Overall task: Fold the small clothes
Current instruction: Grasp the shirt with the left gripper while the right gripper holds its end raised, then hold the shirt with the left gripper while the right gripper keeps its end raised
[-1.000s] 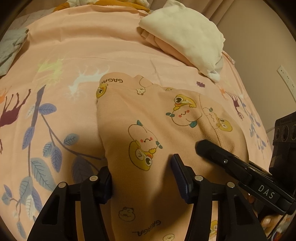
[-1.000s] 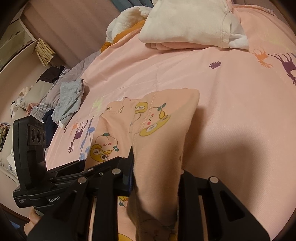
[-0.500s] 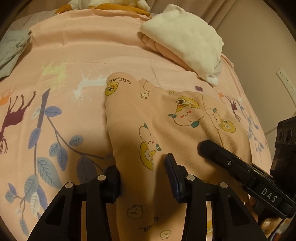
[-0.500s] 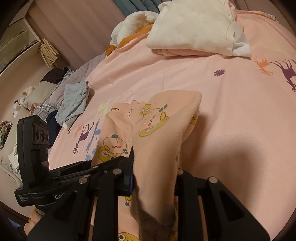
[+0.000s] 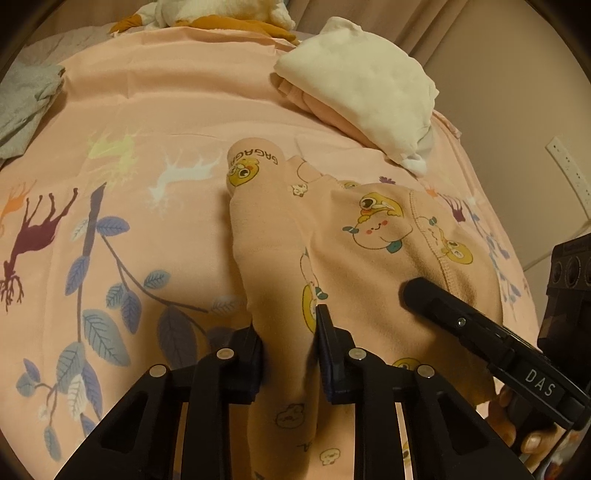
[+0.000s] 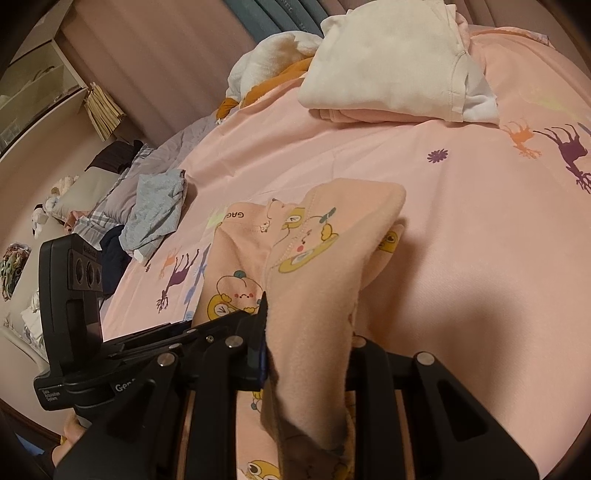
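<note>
A small peach garment (image 5: pixel 369 236) printed with cartoon fruit lies on the pink bedsheet (image 5: pixel 155 103). In the left wrist view, my left gripper (image 5: pixel 288 339) has its jaws closing on a raised ridge of this fabric, and both pads touch the bunched cloth. My right gripper (image 6: pixel 308 332) is shut on another fold of the garment (image 6: pixel 314 258), which it holds lifted off the sheet. One of its black fingers (image 5: pixel 443 302) rests on the cloth at the right of the left wrist view. A hand shows under that gripper.
A folded stack of cream and pink clothes (image 5: pixel 362 85) sits at the far end of the bed. A grey garment (image 6: pixel 155 210) lies crumpled at the left edge beside pillows. A white and orange plush (image 5: pixel 221 14) lies beyond. A wall socket (image 5: pixel 569 173) is at right.
The left jaws have drawn in from wide apart until they pinch the fabric ridge between them. The right gripper keeps its hold and has barely moved.
</note>
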Available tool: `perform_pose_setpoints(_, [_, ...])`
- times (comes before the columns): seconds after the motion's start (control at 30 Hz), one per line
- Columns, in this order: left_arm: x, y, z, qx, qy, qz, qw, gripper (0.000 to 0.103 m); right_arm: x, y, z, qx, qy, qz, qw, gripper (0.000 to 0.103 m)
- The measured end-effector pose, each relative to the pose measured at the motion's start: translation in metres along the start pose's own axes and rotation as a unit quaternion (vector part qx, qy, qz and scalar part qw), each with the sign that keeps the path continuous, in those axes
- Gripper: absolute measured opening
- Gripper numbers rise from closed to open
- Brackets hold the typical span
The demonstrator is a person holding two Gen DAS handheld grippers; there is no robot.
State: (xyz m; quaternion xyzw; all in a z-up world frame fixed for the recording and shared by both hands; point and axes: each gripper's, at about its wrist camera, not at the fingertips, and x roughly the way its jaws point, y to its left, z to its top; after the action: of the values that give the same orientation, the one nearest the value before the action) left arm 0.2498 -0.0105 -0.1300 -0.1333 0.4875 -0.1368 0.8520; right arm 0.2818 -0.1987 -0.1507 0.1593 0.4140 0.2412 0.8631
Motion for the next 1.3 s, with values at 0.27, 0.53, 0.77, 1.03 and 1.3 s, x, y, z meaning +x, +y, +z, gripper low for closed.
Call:
perform_pose_setpoints(0.27, [-0.01,-0.006,-0.002,0.006,-0.007,-0.004,1.0,0.022,-0.012,0.001,0.0,-0.001,-0.009,0.003,1.0,0.022])
perform_pose_setpoints(0.53, [-0.026,-0.012,-0.004,0.012,-0.016,-0.003,0.9998,0.022,-0.027,0.007,-0.001,-0.004,-0.018,0.006,1.0,0.022])
perform_pose_setpoints(0.77, [-0.041,-0.018,-0.007,0.018,-0.023,-0.004,0.9996,0.022,-0.04,0.014,-0.004,-0.01,-0.024,0.009,1.0,0.022])
perform_pose_setpoints(1.03, [-0.057,-0.028,-0.01,0.028,-0.033,-0.004,0.999,0.022,-0.056,0.02,-0.008,-0.014,-0.032,0.012,0.999,0.022])
perform_pose_setpoints(1.3, [-0.071,-0.034,-0.017,0.034,-0.04,-0.001,0.9986,0.022,-0.068,0.026,-0.013,-0.021,-0.036,0.016,0.999,0.022])
